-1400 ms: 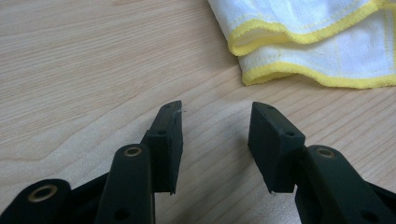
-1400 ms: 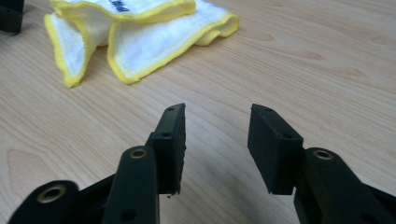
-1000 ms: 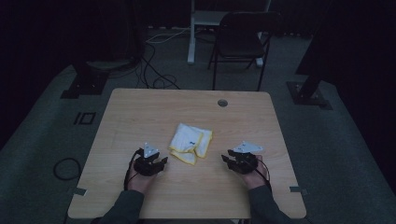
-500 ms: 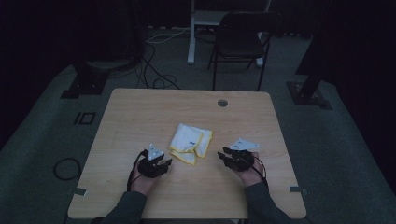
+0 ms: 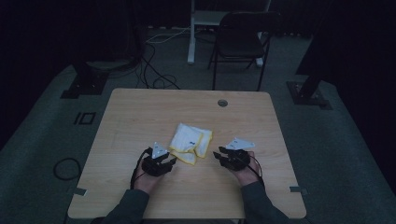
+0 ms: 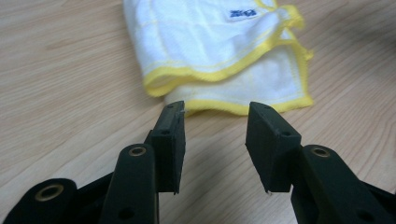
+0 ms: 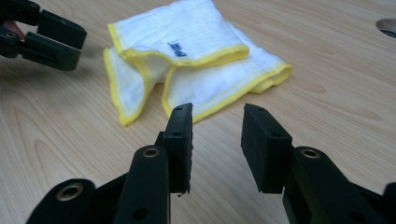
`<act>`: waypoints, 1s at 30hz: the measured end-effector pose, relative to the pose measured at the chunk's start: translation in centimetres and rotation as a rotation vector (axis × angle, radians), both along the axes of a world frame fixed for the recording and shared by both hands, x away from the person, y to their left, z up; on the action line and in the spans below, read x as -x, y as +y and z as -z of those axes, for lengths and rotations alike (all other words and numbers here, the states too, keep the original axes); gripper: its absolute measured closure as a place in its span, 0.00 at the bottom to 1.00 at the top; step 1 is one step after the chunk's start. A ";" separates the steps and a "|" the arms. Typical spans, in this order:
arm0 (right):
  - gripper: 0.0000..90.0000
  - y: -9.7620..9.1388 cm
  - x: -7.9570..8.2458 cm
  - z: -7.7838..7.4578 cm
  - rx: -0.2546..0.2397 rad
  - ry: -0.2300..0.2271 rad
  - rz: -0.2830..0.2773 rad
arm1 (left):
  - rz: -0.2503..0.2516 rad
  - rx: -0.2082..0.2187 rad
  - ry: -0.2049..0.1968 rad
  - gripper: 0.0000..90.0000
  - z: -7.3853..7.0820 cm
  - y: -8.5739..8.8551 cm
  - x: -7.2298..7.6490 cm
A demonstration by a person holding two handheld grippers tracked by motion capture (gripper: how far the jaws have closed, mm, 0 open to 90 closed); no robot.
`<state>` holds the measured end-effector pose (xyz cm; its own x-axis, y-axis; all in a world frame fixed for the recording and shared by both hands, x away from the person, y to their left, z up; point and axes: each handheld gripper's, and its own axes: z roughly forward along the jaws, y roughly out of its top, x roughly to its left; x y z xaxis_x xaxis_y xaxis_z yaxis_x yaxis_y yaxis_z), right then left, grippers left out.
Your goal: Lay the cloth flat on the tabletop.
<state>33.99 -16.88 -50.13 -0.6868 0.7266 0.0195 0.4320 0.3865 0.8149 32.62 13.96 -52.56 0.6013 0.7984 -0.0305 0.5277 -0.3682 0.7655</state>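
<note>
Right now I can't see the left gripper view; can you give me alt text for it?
The left gripper, jaws open with nothing between them, points at the near yellow hem of a folded white cloth lying on a wooden table.

Wooden table (image 5: pixel 140 116) is mostly bare: wide open surface at far side, left & right edges, nothing standing on it. Only obstacle is a flat folded white cloth w/ yellow trim (image 5: pixel 190 140) near the middle, low enough to pass over. Left gripper (image 5: pixel 172 161) sits just beside its near-left corner, right gripper (image 5: pixel 217 155) near its right edge; each blocks the other's path across the cloth. Small round hole (image 5: pixel 222 102) near far edge. Chair (image 5: pixel 243 42) stands beyond table, well apart.
</note>
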 end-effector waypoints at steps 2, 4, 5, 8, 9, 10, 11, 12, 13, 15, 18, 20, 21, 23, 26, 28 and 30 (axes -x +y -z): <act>0.71 0.3 0.0 -0.1 0.004 -0.001 -0.008 | 0.010 -0.005 -0.004 0.65 -0.1 -0.4 0.0; 0.71 0.6 -0.1 -0.2 0.005 -0.007 -0.016 | 0.020 -0.007 -0.007 0.65 0.0 -0.8 0.0; 0.72 0.8 -0.2 -0.3 0.007 -0.010 -0.021 | 0.024 -0.007 -0.006 0.65 0.0 -0.9 0.0; 0.72 1.2 -0.3 -0.5 0.009 -0.014 -0.029 | 0.034 -0.011 -0.006 0.66 0.1 -1.4 0.0; 0.73 1.3 -0.4 -0.6 0.009 -0.018 -0.035 | 0.037 -0.009 -0.003 0.66 0.1 -1.5 -0.1; 0.73 1.4 -0.5 -0.6 0.004 -0.016 -0.034 | 0.040 -0.008 -0.002 0.66 0.2 -1.6 -0.1; 0.73 1.6 -0.6 -0.6 0.000 -0.011 -0.033 | 0.043 -0.007 -0.001 0.67 0.2 -1.8 -0.1; 0.74 1.8 -0.6 -0.5 0.000 -0.011 -0.034 | 0.046 -0.006 -0.002 0.67 0.3 -2.0 -0.1; 0.74 2.0 -0.7 -0.5 -0.002 -0.010 -0.036 | 0.052 -0.006 0.001 0.67 0.3 -2.2 -0.1; 0.75 2.4 -0.8 -0.5 -0.002 -0.011 -0.045 | 0.065 -0.006 0.000 0.68 0.4 -2.7 -0.1; 0.77 3.1 -1.0 -0.6 0.002 -0.016 -0.060 | 0.081 -0.004 -0.001 0.69 0.5 -3.5 -0.2; 0.80 3.4 -1.2 -0.6 0.006 -0.014 -0.064 | 0.103 -0.017 0.000 0.73 0.6 -4.0 -0.2; 0.81 3.6 -1.2 -0.6 0.008 -0.014 -0.068 | 0.111 -0.018 0.000 0.74 0.6 -4.2 -0.2; 0.82 3.8 -1.3 -0.6 0.010 -0.016 -0.072 | 0.117 -0.020 0.001 0.76 0.8 -4.6 -0.3; 0.82 4.0 -1.5 -0.5 0.007 -0.014 -0.074 | 0.125 -0.009 0.008 0.76 1.0 -5.1 -0.4; 0.82 4.0 -1.6 -0.4 0.005 -0.010 -0.075 | 0.133 -0.007 0.011 0.75 1.0 -5.5 -0.5; 0.82 4.1 -1.6 -0.4 0.004 -0.009 -0.075 | 0.142 -0.009 0.015 0.74 1.1 -6.0 -0.6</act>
<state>35.61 -12.74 -49.76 -0.7396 0.6729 0.0105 0.3945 0.4208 0.8169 33.23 8.00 -53.63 0.7075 0.7059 -0.0342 0.4817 -0.4463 0.7542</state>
